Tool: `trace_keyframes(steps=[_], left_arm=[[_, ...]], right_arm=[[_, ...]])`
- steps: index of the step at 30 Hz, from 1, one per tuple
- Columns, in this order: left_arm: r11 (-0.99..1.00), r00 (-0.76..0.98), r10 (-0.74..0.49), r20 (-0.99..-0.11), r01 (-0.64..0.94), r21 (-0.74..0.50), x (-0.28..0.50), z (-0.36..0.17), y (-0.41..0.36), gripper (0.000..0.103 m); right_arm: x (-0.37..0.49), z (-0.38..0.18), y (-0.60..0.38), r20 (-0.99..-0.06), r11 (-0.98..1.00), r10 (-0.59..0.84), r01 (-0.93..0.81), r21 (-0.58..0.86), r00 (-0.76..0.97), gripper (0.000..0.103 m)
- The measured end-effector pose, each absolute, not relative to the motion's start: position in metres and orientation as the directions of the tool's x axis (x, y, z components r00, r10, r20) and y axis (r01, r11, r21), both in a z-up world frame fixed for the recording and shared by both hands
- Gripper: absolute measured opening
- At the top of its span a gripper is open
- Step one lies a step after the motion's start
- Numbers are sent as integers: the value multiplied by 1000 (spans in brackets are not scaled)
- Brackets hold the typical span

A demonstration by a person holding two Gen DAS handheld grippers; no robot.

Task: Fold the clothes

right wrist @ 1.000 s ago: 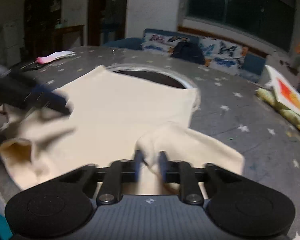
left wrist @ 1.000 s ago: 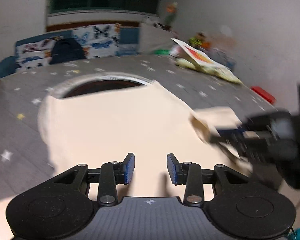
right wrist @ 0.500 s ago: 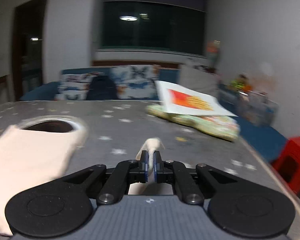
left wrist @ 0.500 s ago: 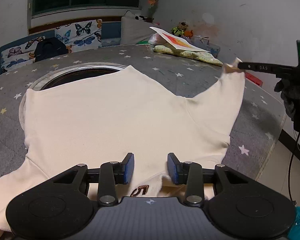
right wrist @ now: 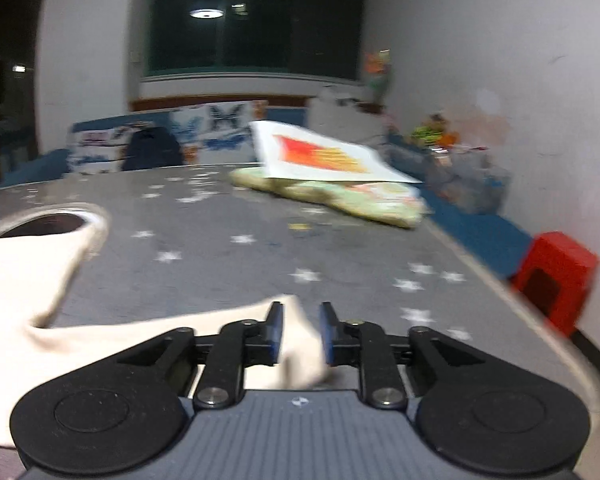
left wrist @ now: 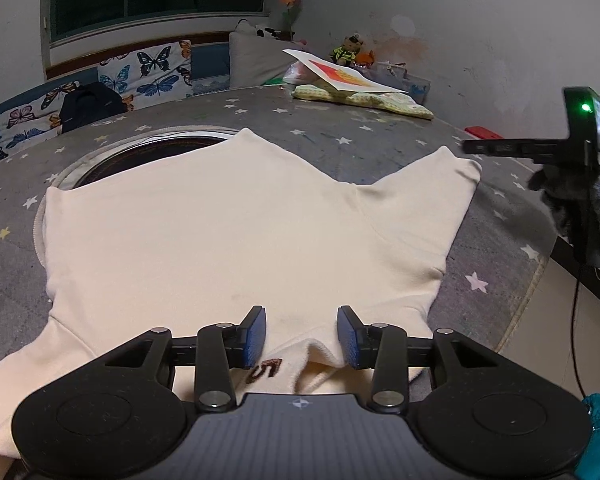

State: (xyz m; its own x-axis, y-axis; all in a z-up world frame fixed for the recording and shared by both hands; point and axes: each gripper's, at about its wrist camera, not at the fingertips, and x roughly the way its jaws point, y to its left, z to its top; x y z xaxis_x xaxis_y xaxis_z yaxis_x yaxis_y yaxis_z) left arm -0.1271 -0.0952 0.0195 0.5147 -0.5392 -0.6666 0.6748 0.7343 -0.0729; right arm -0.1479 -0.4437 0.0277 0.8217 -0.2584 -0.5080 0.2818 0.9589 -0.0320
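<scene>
In the lower middle of the left wrist view, your left gripper [left wrist: 301, 336] stands with its jaws wide apart and grips nothing; a raised fold of the cream sweatshirt [left wrist: 236, 228] lies between the blue pads [left wrist: 256, 334]. The sweatshirt lies spread flat over the centre of the frame on the grey star-patterned tablecloth [left wrist: 380, 136], one sleeve [left wrist: 432, 200] reaching toward the right. At the right edge you see your right gripper [left wrist: 466, 146] from the side, just beside the sleeve end.

At the bottom centre of the right wrist view, your right gripper [right wrist: 300, 334] has its jaws parted, with the sleeve cuff [right wrist: 298, 340] loose between them; the picture is blurred. The sweatshirt body [right wrist: 24, 276] fills the left side. A red stool [right wrist: 552, 276] stands at the right edge.
</scene>
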Motion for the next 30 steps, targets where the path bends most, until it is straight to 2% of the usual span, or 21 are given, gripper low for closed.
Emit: trace_keyframes(steps=[3,4,6,12,14,18,21,26,30], left_arm=[[745,519,-535,-667,662,-83,-130,20,-92,45],[749,520,-534,-667,657,-87,-131,20,-90,46],[761,529,-530,-662,642,-96,-133,22,-82,46],[836,618,-492,-613,532,-135,-142,37,-33,49],[889,683,-422,-597,441,-124,-144,41,-8,51],[964,773,-261,-579,239,-115,-142,46,42,51],[975,800,-208,-562,126,-181,-144,52,85,51],[996,821,-20,-571,-33,-82,-144,52,118,51],[990,807,125,-578,-144,13,-133,43,132,58]], right_arm=[[-130,18,-438,-538,975,-192,224,-7,821,26],[-125,14,-437,-553,976,-183,217,-5,813,30],[-119,7,-439,-574,975,-186,223,-7,798,32],[-122,12,-434,-572,978,-182,209,-18,800,39],[-126,16,-425,-563,984,-154,179,-11,812,45],[-131,21,-401,-546,996,-51,83,35,837,46],[-132,22,-385,-548,998,13,24,61,837,48],[-134,31,-345,-554,975,224,-179,135,802,48],[-137,39,-305,-557,901,424,-394,181,714,48]])
